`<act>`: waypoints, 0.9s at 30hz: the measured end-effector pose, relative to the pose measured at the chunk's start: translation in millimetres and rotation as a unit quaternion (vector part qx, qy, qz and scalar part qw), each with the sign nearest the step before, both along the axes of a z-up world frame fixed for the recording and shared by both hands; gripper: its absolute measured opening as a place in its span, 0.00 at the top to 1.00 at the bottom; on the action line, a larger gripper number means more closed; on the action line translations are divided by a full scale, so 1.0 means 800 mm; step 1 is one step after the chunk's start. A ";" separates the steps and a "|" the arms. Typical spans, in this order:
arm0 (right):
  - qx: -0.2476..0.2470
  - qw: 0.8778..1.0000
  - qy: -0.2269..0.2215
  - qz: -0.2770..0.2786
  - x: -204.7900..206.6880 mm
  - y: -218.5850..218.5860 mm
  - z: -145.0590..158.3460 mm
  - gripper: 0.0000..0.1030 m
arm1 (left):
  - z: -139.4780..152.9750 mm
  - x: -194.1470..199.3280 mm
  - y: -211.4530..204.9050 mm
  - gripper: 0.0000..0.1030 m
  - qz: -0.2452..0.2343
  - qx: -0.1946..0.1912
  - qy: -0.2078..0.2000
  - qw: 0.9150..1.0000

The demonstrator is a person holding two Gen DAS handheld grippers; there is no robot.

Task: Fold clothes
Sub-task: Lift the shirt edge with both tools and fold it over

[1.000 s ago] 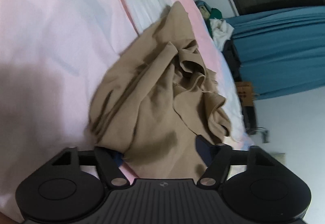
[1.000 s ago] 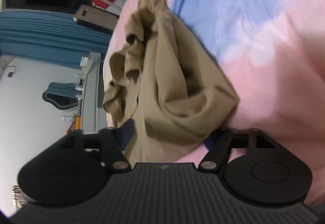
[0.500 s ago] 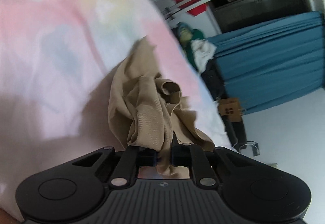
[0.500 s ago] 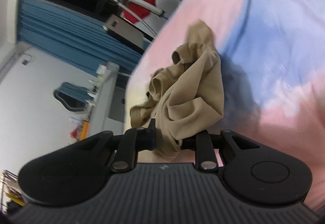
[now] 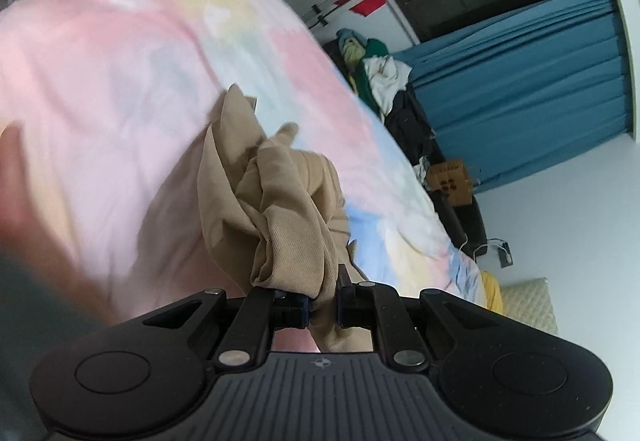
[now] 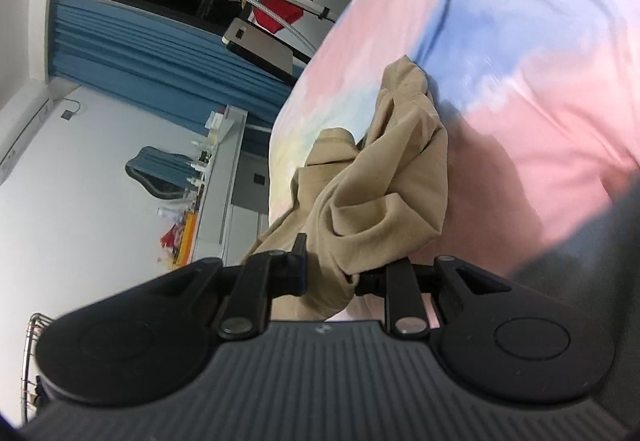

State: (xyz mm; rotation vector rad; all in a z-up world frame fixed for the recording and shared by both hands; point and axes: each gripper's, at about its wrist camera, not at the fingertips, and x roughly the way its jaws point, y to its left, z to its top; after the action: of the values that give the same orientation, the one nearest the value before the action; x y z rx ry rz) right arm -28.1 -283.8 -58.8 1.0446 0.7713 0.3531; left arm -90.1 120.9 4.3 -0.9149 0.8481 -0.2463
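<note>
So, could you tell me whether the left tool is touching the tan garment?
Touching. The left wrist view shows the left tool shut on a bunch of the tan garment.

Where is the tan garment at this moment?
In both wrist views the tan garment hangs bunched in the centre above the pastel bedsheet, pinched by the left claw and the right claw.

The pinched folds of the tan garment (image 5: 280,209) are being hidden between the closed fingers of the left gripper (image 5: 322,307), while the bedsheet (image 5: 100,89) is being blurred and cropped at the left edge.
</note>
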 end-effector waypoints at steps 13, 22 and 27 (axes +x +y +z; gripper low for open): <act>0.022 0.998 0.045 -0.035 0.111 0.001 0.016 0.77 | 0.002 0.131 -0.006 0.87 0.049 -0.044 0.026 0.997; 0.020 0.994 0.095 -0.048 0.234 0.009 -0.050 0.77 | -0.066 0.258 -0.015 0.85 0.076 -0.022 0.018 0.997; -0.011 0.996 0.080 -0.026 0.270 0.015 -0.088 0.77 | -0.104 0.294 -0.017 0.84 0.061 0.012 0.009 0.998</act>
State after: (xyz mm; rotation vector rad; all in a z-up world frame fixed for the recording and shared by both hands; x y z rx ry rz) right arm 188.3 -271.7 -129.5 1.0788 0.8878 0.2166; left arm 145.4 107.0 -79.2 -0.9432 0.8072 -0.1218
